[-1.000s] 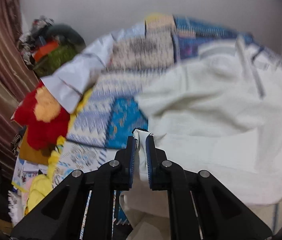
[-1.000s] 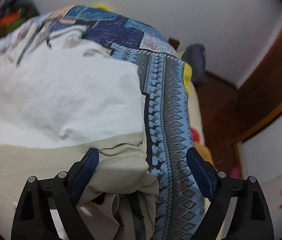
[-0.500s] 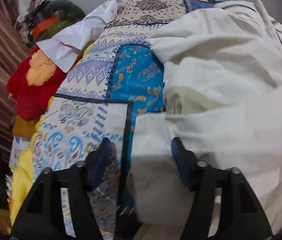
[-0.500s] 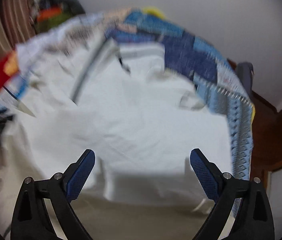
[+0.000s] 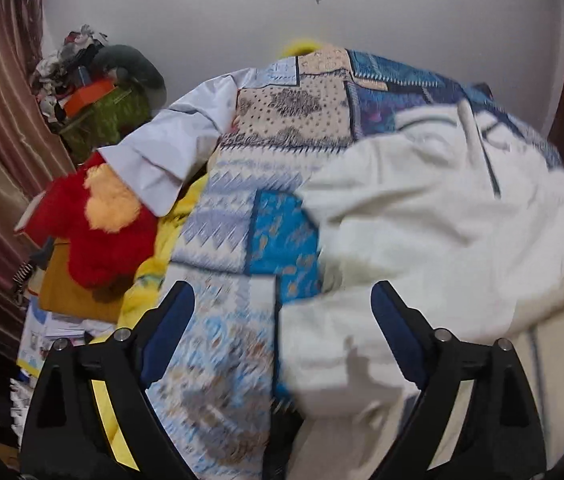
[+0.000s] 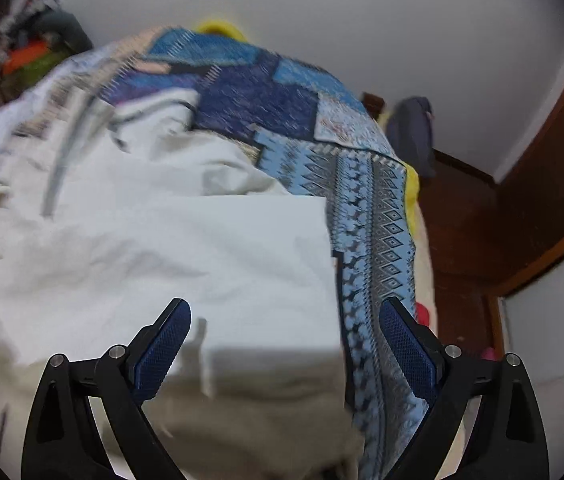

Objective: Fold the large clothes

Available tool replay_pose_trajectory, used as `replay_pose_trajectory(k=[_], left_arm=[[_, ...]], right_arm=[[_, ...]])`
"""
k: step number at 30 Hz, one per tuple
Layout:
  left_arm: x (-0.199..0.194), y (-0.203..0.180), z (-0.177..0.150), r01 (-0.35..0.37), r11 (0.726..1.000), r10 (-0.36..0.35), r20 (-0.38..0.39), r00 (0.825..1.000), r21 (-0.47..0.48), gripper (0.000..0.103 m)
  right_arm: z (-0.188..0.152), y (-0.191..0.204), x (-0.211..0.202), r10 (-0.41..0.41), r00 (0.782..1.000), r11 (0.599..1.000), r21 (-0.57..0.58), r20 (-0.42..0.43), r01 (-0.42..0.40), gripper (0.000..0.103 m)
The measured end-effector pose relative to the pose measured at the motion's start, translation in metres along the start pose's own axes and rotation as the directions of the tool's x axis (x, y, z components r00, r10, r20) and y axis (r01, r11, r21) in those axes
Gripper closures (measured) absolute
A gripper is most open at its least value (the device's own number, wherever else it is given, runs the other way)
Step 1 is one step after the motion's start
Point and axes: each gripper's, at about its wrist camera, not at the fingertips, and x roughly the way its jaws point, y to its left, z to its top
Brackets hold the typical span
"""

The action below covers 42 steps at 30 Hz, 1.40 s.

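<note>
A large cream-white garment (image 5: 433, 220) lies partly folded on a bed with a blue patchwork cover (image 5: 282, 240). It also shows in the right wrist view (image 6: 186, 248), with a straight folded edge on its right side. My left gripper (image 5: 282, 300) is open and empty above the garment's left edge. My right gripper (image 6: 285, 312) is open and empty above the garment's right part, near the folded edge.
A red and yellow plush toy (image 5: 94, 224), a white shirt sleeve (image 5: 170, 152) and a pile of clutter (image 5: 94, 88) lie left of the bed. A dark bag (image 6: 413, 132) sits by the wooden wall on the right. A beige cloth (image 6: 250, 412) lies under the garment.
My left gripper was shut on the garment's edge a second ago; it has let go and opened wide. My right gripper stayed open and swung across the garment to its right part.
</note>
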Motion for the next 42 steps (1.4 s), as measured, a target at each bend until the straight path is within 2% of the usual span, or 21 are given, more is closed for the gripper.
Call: replay_pose_trajectory(k=[3, 5, 7, 10, 12, 14, 15, 18, 21, 22, 23, 24, 25, 27, 29, 31, 33, 34, 37, 39, 42], left_arm=[[0.026, -0.03, 0.023, 0.076, 0.997, -0.077, -0.063, 0.995, -0.011, 0.013], [0.041, -0.056, 0.03, 0.141, 0.99, -0.139, -0.104, 0.985, 0.007, 0.013], [0.053, -0.097, 0.033, 0.221, 0.974, -0.212, -0.143, 0.967, 0.054, 0.013], [0.069, -0.158, 0.03, 0.3, 0.943, -0.266, -0.211, 0.941, 0.148, 0.013], [0.083, -0.197, 0.027, 0.299, 0.925, -0.235, -0.266, 0.935, 0.233, 0.013], [0.098, -0.225, 0.025, 0.213, 0.924, -0.133, -0.256, 0.957, 0.318, 0.011], [0.099, -0.231, 0.027, 0.193, 0.925, -0.119, -0.235, 0.965, 0.327, 0.01], [0.098, -0.233, 0.044, 0.155, 0.946, -0.108, -0.174, 0.979, 0.285, 0.01], [0.106, -0.224, 0.064, 0.008, 0.969, 0.015, -0.094, 0.995, 0.247, 0.01], [0.114, -0.22, 0.069, -0.054, 0.968, 0.078, -0.087, 0.993, 0.246, 0.01], [0.121, -0.216, 0.071, -0.076, 0.967, 0.104, -0.106, 0.989, 0.242, 0.01], [0.127, -0.211, 0.072, -0.066, 0.971, 0.099, -0.137, 0.986, 0.231, 0.011], [0.127, -0.201, 0.071, -0.021, 0.98, 0.056, -0.173, 0.983, 0.199, 0.015], [0.114, -0.185, 0.065, 0.073, 0.987, -0.042, -0.205, 0.978, 0.143, 0.015], [0.096, -0.175, 0.056, 0.154, 0.98, -0.126, -0.204, 0.971, 0.127, 0.015], [0.074, -0.17, 0.04, 0.221, 0.963, -0.187, -0.207, 0.96, 0.155, 0.015], [0.059, -0.169, 0.019, 0.225, 0.949, -0.178, -0.215, 0.96, 0.221, 0.015], [0.054, -0.168, 0.005, 0.213, 0.941, -0.155, -0.227, 0.962, 0.264, 0.015], [0.045, -0.168, -0.033, 0.188, 0.931, -0.105, -0.263, 0.959, 0.314, 0.015], [0.039, -0.164, -0.06, 0.161, 0.931, -0.072, -0.268, 0.961, 0.327, 0.015], [0.023, -0.15, -0.086, 0.158, 0.945, -0.079, -0.268, 0.96, 0.287, 0.014]], right_arm=[[-0.013, 0.004, -0.021, 0.12, 0.993, 0.993, 0.021, 0.016, -0.12, 0.008], [-0.023, 0.008, -0.025, 0.147, 0.989, 0.989, 0.014, 0.012, -0.147, 0.008], [-0.03, 0.012, -0.017, 0.114, 0.993, 0.993, -0.013, 0.002, -0.114, 0.008], [-0.048, 0.009, -0.007, 0.011, 1.0, 0.998, -0.06, -0.02, -0.012, 0.008], [-0.06, -0.001, -0.002, -0.012, 1.0, 0.998, -0.066, -0.026, 0.01, 0.008], [-0.067, -0.018, 0.004, 0.004, 0.999, 0.999, -0.035, -0.038, -0.005, 0.007], [-0.069, -0.027, 0.007, 0.023, 0.999, 1.0, -0.009, -0.043, -0.024, 0.006], [-0.083, -0.056, 0.014, 0.094, 0.994, 0.992, 0.093, -0.061, -0.089, 0.004], [-0.093, -0.067, 0.016, 0.1, 0.994, 0.989, 0.115, -0.041, -0.095, 0.001], [-0.094, -0.068, 0.016, 0.097, 0.995, 0.989, 0.113, -0.035, -0.093, 0.001], [-0.095, -0.068, 0.016, 0.094, 0.995, 0.989, 0.115, -0.031, -0.09, 0.001], [-0.096, -0.067, 0.015, 0.091, 0.995, 0.989, 0.121, -0.03, -0.086, 0.001], [-0.096, -0.067, 0.014, 0.088, 0.996, 0.989, 0.125, -0.03, -0.083, 0.001], [-0.096, -0.065, 0.007, 0.076, 0.997, 0.989, 0.13, -0.026, -0.072, 0.001], [-0.095, -0.061, -0.006, 0.056, 0.998, 0.992, 0.111, -0.001, -0.055, 0.001], [-0.091, -0.054, -0.021, 0.038, 0.998, 0.996, 0.08, 0.04, -0.041, 0.001], [-0.082, -0.045, -0.037, 0.047, 0.995, 0.997, 0.064, 0.086, -0.052, 0.001], [-0.078, -0.04, -0.044, 0.07, 0.992, 0.995, 0.065, 0.105, -0.077, 0.001], [-0.063, -0.02, -0.053, 0.168, 0.977, 0.982, 0.059, 0.131, -0.177, 0.0], [-0.057, -0.005, -0.05, 0.188, 0.975, 0.98, 0.041, 0.122, -0.194, 0.0], [-0.062, 0.02, -0.028, 0.183, 0.982, 0.983, -0.007, 0.051, -0.183, 0.0]])
